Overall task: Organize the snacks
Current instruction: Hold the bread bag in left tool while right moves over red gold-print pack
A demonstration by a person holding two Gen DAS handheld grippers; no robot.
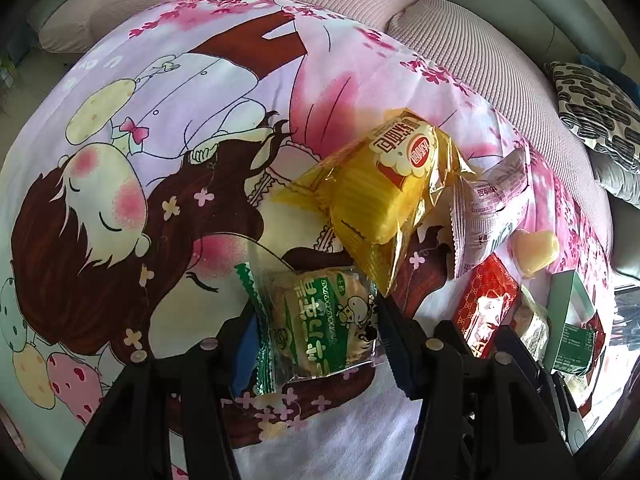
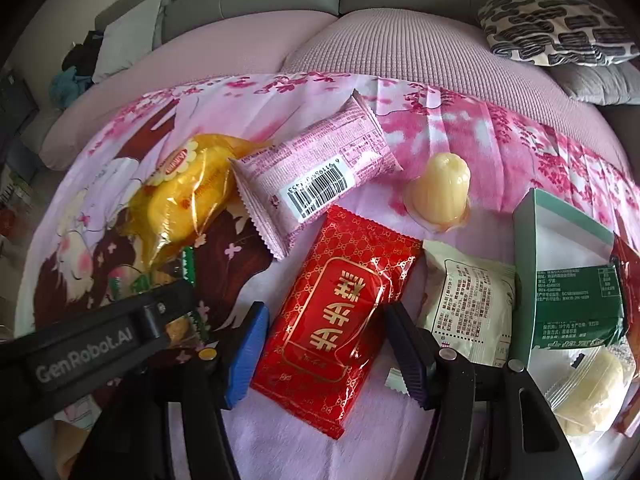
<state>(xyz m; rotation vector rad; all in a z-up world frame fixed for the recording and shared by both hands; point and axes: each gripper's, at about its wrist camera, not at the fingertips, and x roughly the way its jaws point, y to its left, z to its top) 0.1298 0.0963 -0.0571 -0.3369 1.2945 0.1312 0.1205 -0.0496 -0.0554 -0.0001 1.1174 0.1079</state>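
Note:
Between the fingers of my left gripper sits a green-printed snack packet, its edges crumpled against both pads, so the gripper is shut on it. A yellow bread packet lies just beyond, overlapping its top. My right gripper is shut on a red foil packet that lies flat on the cloth. Past it are a pink barcode packet, the yellow packet and a pale jelly cup. A cream packet lies right of the red one.
All of it rests on a cartoon-print cloth over a pink sofa cushion. An open green box holding snacks stands at the right. A patterned pillow is at the back right. The left gripper's housing crosses the lower left.

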